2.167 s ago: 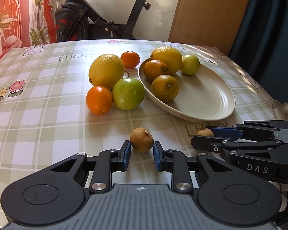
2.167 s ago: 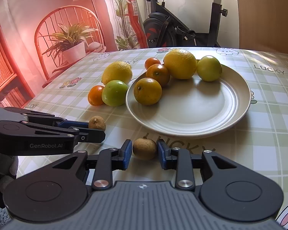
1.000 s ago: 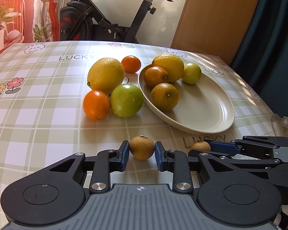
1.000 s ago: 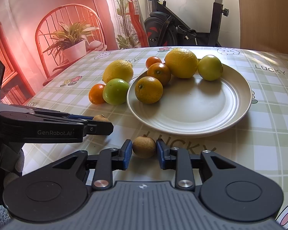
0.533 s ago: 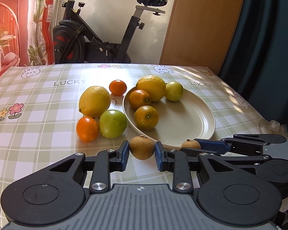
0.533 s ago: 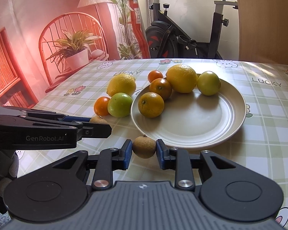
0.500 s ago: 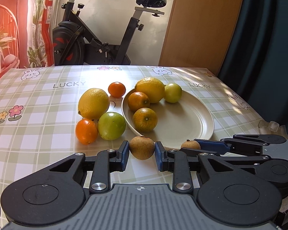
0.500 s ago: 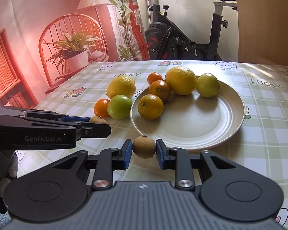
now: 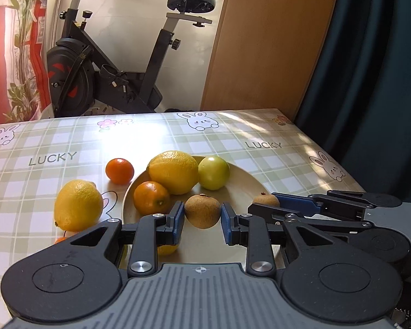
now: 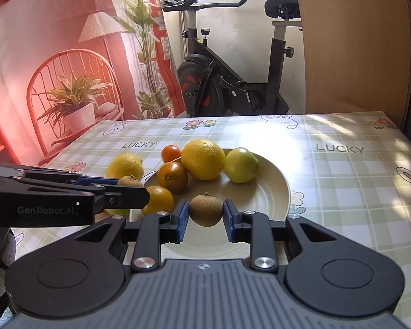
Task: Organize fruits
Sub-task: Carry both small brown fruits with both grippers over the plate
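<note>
Left wrist view is showing you the checked table (image 9: 260,142) first, then the plate (image 9: 243,189) lying ahead of and below both tools, with a lemon (image 9: 174,172), a green fruit (image 9: 213,172) and an orange (image 9: 151,197) sitting at its far side. Your left gripper (image 9: 202,217) is clamping a small brown fruit (image 9: 202,211), pads pressing both flanks, stem end pointing up. In the right wrist view, your right gripper (image 10: 205,213) is pinching a second brown fruit (image 10: 205,210) the same way, narrow and tight. Both fruits are hanging over the plate's bare near half; the right one looks nearer its open middle, so a straight lowering should be suiting both hands.
</note>
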{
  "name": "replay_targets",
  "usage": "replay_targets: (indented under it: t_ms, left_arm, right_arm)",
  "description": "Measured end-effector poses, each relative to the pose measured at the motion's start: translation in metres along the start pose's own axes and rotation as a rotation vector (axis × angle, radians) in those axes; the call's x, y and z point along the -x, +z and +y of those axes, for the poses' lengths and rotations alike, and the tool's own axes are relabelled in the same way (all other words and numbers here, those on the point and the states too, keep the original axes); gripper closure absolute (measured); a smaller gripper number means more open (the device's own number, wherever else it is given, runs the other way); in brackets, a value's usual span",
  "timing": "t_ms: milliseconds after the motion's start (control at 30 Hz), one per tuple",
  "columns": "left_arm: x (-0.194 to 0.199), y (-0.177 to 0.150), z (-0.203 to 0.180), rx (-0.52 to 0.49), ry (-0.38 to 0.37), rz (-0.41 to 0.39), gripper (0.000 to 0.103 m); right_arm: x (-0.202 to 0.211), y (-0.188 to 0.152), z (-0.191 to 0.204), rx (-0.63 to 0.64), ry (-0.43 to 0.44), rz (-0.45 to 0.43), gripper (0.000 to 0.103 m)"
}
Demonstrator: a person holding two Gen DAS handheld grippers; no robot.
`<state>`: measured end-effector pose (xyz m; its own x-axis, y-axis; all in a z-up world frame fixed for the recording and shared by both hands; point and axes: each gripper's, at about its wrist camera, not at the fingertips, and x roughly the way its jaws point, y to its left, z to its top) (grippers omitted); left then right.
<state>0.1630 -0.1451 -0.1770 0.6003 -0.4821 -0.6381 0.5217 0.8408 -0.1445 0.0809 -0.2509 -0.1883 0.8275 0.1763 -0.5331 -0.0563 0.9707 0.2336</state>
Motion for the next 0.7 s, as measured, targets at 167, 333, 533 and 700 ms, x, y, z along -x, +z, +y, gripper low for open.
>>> replay_targets:
  t_ms: [167,333,533,700]
  left_arm:
    - [-0.035,0.013,-0.004,-0.011,0.004,0.052,0.073]
    - [-0.058,0.016,-0.001,0.003,0.0,0.098,0.073]
    - [-0.075,0.017,0.002,0.021,-0.022,0.13,0.073]
    - [-0.08,0.017,0.008,0.043,-0.04,0.148,0.073]
  right_arm:
    - [-0.025,0.014,-0.017,0.044,-0.046,0.014,0.074]
    - [-0.048,0.016,-0.03,0.051,-0.063,0.04,0.074]
    - [-0.065,0.012,-0.04,0.057,-0.052,0.072,0.074]
    - [-0.073,0.012,-0.041,0.073,-0.041,0.081,0.074]
